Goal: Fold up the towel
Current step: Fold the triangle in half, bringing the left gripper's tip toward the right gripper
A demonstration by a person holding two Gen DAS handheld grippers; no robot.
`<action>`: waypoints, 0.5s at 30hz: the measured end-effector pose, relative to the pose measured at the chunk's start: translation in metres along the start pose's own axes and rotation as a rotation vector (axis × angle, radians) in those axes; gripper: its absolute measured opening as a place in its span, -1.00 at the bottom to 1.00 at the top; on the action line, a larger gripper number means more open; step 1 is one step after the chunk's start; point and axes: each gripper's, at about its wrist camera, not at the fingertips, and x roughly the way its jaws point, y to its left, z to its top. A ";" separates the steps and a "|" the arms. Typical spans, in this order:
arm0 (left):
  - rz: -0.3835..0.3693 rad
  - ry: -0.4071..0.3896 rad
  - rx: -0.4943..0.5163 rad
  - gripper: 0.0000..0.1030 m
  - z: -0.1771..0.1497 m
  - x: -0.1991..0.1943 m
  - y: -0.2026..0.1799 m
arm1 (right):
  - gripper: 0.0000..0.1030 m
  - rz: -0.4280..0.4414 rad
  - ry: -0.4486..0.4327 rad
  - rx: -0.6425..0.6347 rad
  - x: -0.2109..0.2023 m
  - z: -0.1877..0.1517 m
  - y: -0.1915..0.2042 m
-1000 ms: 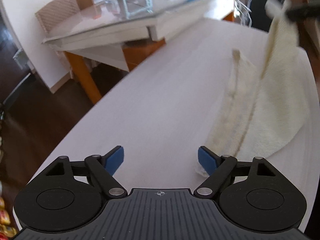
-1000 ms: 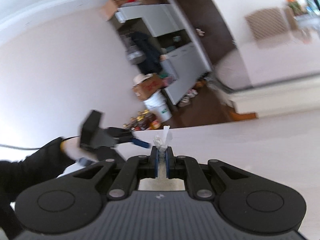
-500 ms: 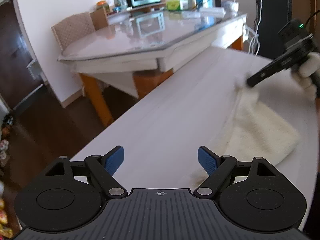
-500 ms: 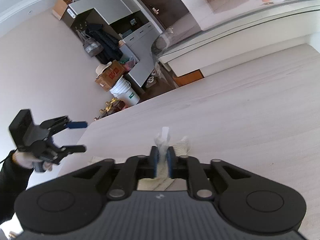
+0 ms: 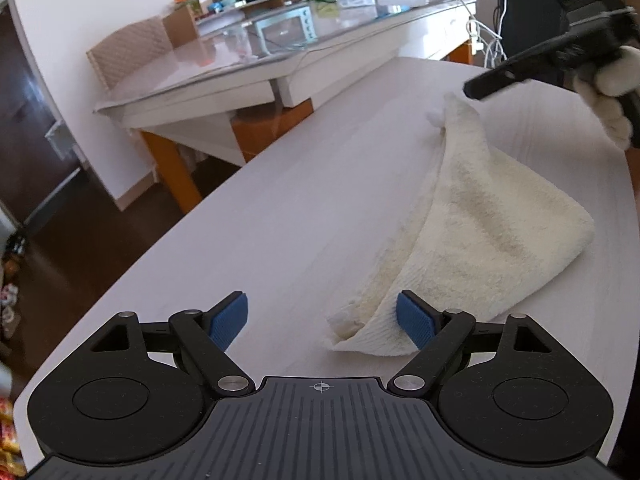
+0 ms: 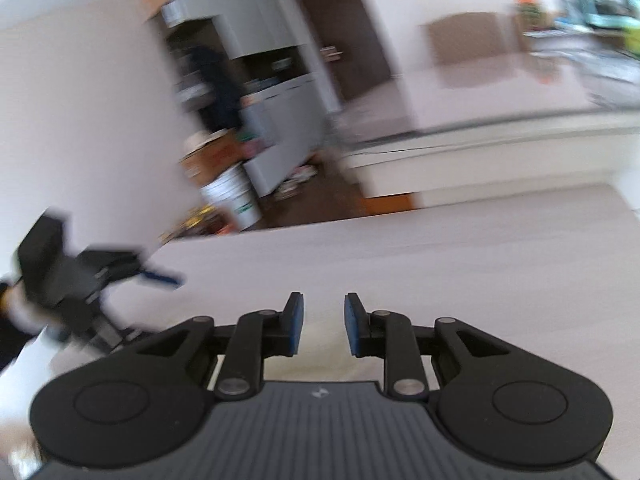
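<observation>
The pale worktop (image 5: 280, 216) carries the cream towel (image 5: 480, 240), folded over and lying in front of you to the right. It looks soft, light and limp, so pinch it at a corner. Your left gripper (image 5: 322, 322) has its jaws spread wide beside the near corner. Your right gripper (image 6: 323, 324) has jaws that have just been opening, with nothing between them.

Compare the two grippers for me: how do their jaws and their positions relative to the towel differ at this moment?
The left gripper stands wide open, its right pad beside the towel's near corner; the right gripper is only narrowly parted, having just opened. The left sits at the near end, the right just beyond the far corner. Both are empty, over the white table.
</observation>
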 end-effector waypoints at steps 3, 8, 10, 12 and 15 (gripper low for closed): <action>0.017 -0.008 0.004 0.74 -0.001 0.001 0.001 | -0.54 0.003 0.053 -0.111 0.015 -0.003 0.018; 0.031 -0.011 -0.009 0.78 -0.001 0.007 0.008 | -0.58 -0.055 0.134 -0.188 0.033 -0.012 0.026; 0.023 -0.013 -0.017 0.79 0.000 0.010 0.013 | -0.58 -0.059 0.141 -0.180 0.031 -0.015 0.026; 0.020 -0.018 -0.020 0.82 0.000 0.012 0.015 | -0.58 -0.057 0.145 -0.162 0.025 -0.017 0.026; 0.018 -0.028 -0.036 0.83 -0.001 0.015 0.020 | -0.58 -0.061 0.131 -0.136 0.008 -0.020 0.023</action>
